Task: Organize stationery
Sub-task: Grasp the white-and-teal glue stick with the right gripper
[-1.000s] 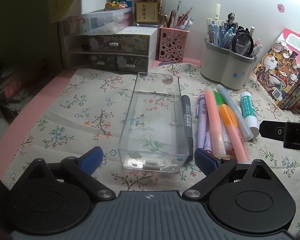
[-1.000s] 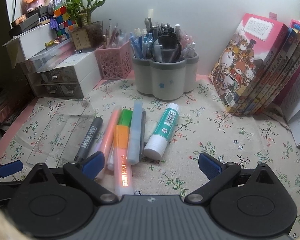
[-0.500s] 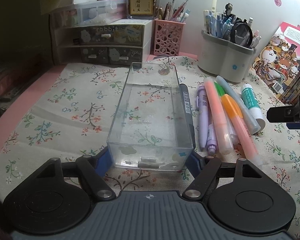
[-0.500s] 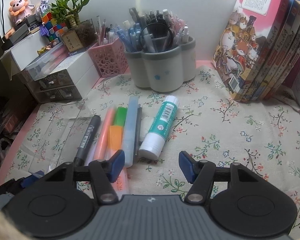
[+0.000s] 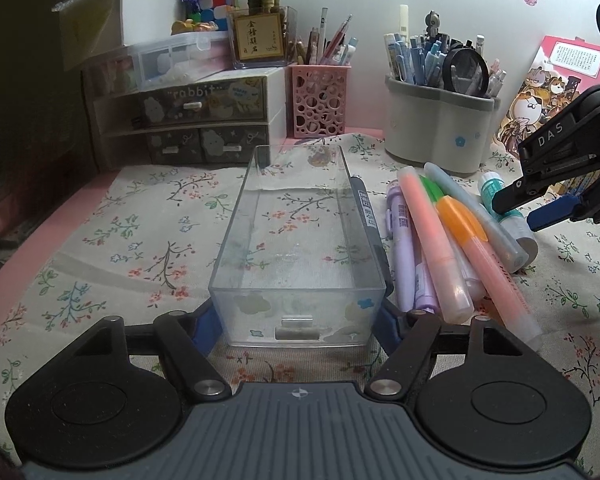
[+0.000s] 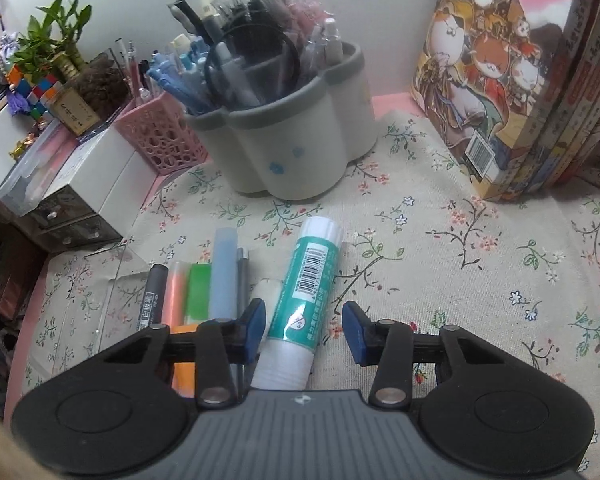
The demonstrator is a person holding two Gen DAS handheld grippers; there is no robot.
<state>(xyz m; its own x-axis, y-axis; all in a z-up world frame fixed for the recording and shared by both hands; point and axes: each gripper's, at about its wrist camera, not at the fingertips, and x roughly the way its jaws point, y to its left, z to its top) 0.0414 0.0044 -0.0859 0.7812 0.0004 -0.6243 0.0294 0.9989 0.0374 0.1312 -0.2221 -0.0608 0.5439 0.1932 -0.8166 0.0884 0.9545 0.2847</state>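
A clear plastic box [image 5: 296,240] lies empty on the flowered cloth. My left gripper [image 5: 296,322] is shut on its near end, one blue pad on each side wall. Right of the box lie a black marker [image 5: 366,216], a purple pen [image 5: 404,240], pink and orange highlighters [image 5: 428,236] and a grey-blue pen [image 5: 472,208]. A green-and-white glue stick [image 6: 308,280] lies at the right end of this row. My right gripper [image 6: 305,328] straddles it, jaws closing; the left pad is at the stick and the right pad stands clear. It also shows over the glue stick [image 5: 490,190] as my right gripper [image 5: 532,206].
A grey pen holder [image 5: 432,136] full of pens and a pink lattice cup [image 5: 320,100] stand behind the row. A small drawer unit [image 5: 188,120] stands at the back left. Picture books [image 6: 520,80] lean at the right. The cloth's pink table edge runs along the left.
My left gripper's jaws have shut onto the clear box's near end. My right gripper has moved down over the glue stick and its jaws have narrowed around it.
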